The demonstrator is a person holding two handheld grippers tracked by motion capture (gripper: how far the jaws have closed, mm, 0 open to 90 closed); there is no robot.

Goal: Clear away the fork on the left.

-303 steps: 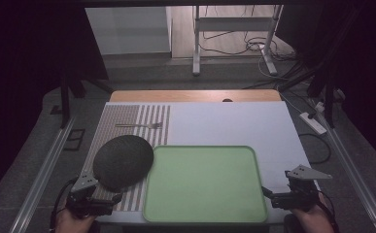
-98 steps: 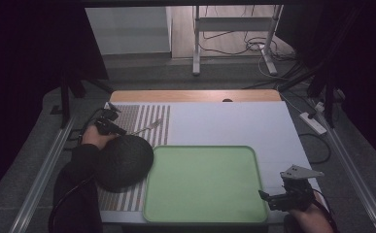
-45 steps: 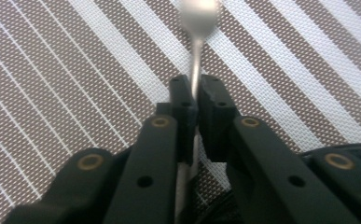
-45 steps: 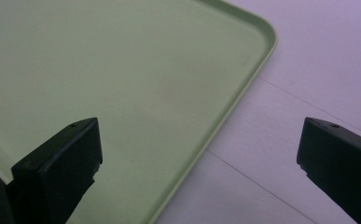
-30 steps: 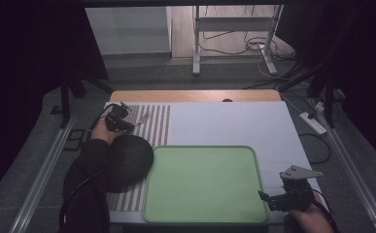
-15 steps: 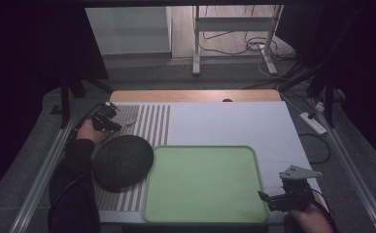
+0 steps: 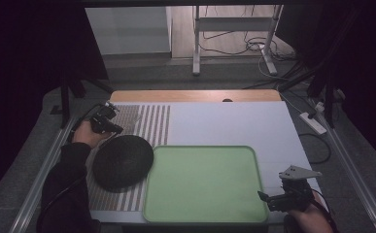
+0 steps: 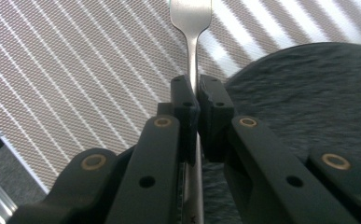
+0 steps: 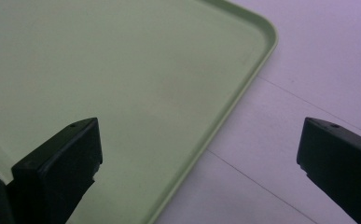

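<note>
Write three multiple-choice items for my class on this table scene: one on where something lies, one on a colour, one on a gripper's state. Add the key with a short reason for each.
1. Where does the dark round mat lie?
A. In the middle of the tray
B. On the striped placemat, its edge at the tray's left rim
C. On the floor

2. What colour is the tray?
A. Light green
B. Red
C. Blue

3. What is the left gripper doing?
A. Standing open over the tray
B. Clamped on the mat
C. Shut on a metal fork

Key: 1 B, the high view shows the mat on the stripes beside the tray. 2 A, pale green in the high view and the right gripper view. 3 C, the fork's handle sits pinched between the jaws.
</note>
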